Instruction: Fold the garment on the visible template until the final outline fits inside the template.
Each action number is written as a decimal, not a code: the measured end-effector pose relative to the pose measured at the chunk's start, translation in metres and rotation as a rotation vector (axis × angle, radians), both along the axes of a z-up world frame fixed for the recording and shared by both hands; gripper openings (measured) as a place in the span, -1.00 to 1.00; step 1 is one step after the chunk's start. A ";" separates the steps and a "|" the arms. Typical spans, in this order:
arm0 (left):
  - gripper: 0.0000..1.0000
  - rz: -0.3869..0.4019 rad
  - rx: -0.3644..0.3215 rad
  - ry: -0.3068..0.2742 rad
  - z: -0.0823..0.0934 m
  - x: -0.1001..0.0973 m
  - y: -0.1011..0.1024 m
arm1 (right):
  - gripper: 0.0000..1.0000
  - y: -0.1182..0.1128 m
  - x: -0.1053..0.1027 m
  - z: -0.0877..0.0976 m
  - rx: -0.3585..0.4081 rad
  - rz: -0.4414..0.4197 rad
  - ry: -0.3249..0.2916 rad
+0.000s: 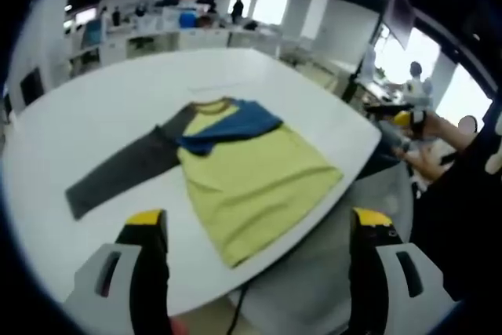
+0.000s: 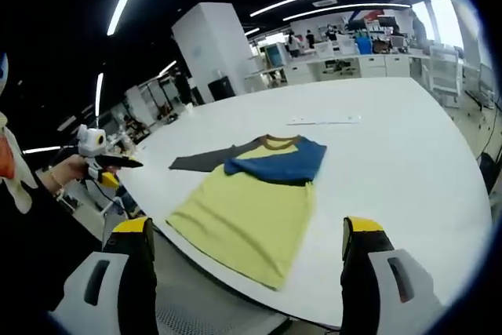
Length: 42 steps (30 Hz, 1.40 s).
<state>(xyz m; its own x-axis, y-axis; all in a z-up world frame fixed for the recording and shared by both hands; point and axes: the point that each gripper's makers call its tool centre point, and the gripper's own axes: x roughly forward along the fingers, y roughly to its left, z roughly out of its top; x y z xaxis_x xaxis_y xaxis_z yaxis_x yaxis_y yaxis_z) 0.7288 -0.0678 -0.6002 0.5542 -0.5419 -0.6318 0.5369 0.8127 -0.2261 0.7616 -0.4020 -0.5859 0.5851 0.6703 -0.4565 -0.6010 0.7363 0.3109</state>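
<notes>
A yellow raglan shirt (image 1: 251,178) lies flat on a large white table (image 1: 102,107), its hem reaching the table's near edge. The blue sleeve (image 1: 235,127) is already folded across the chest, just below the brown collar (image 1: 213,104), while the grey sleeve (image 1: 121,170) stretches out away from the body, unfolded. No template outline can be made out under the shirt. The left gripper (image 1: 259,229) hovers off the table's near edge, jaws wide apart and holding nothing; the right gripper (image 2: 247,241) likewise stands open and empty, short of the hem. Both appear pulled back to take in the whole garment, probably ahead of folding the grey sleeve inward. Beyond the collar, a thin strip (image 2: 324,121) lies on the table; an office with desks (image 2: 353,56) sits farther back.
</notes>
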 end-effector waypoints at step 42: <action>0.84 0.052 -0.048 0.052 -0.023 0.022 0.024 | 0.19 0.160 0.099 -0.049 -0.210 0.377 -0.054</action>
